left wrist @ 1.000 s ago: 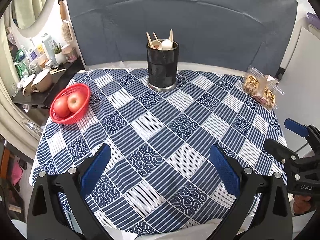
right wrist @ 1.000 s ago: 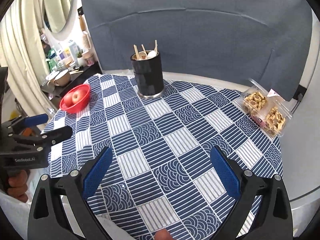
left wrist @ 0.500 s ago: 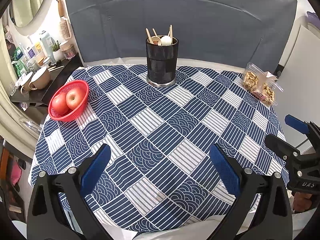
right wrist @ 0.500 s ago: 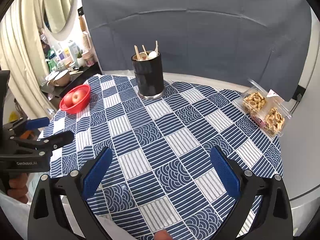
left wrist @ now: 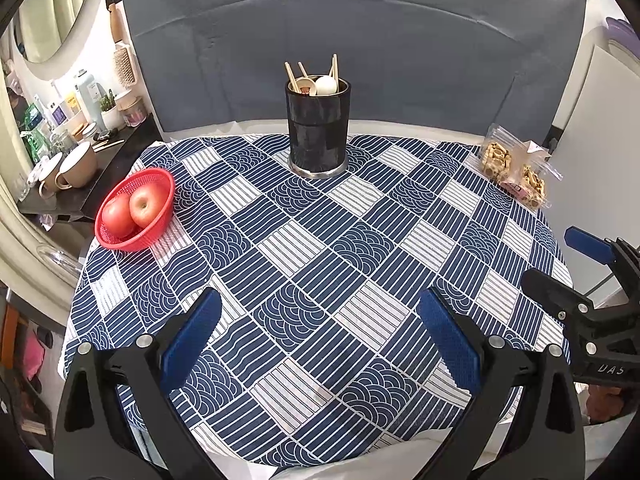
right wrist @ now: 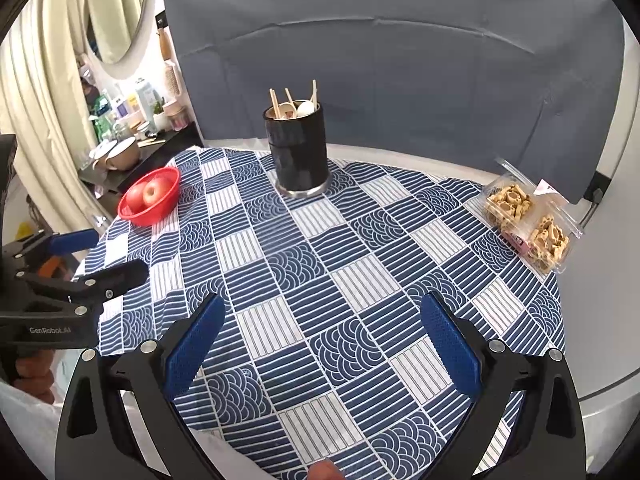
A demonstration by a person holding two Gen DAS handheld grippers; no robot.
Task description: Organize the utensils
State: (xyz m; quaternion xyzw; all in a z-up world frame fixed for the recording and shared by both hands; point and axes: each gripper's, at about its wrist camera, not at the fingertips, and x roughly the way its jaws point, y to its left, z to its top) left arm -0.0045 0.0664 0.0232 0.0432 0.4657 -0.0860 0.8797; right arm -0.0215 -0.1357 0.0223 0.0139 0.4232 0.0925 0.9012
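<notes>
Left wrist view: black holder [left wrist: 318, 128] stands upright straight ahead at the table's far side, well apart from the left gripper [left wrist: 320, 338]; chopsticks [left wrist: 291, 77] and spoons [left wrist: 326, 85] stick up from it; jaws spread wide, holding nothing.
Right wrist view: holder left of centre, equally far; right gripper [right wrist: 322, 338] gaping, empty; neither arm clearly nearer.

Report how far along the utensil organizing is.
Done, apparently: chopsticks and spoons stand in the black holder, and no loose utensils show on the tablecloth. In hand: nothing; the left gripper and right gripper are open and empty. Left: nothing visible.
</notes>
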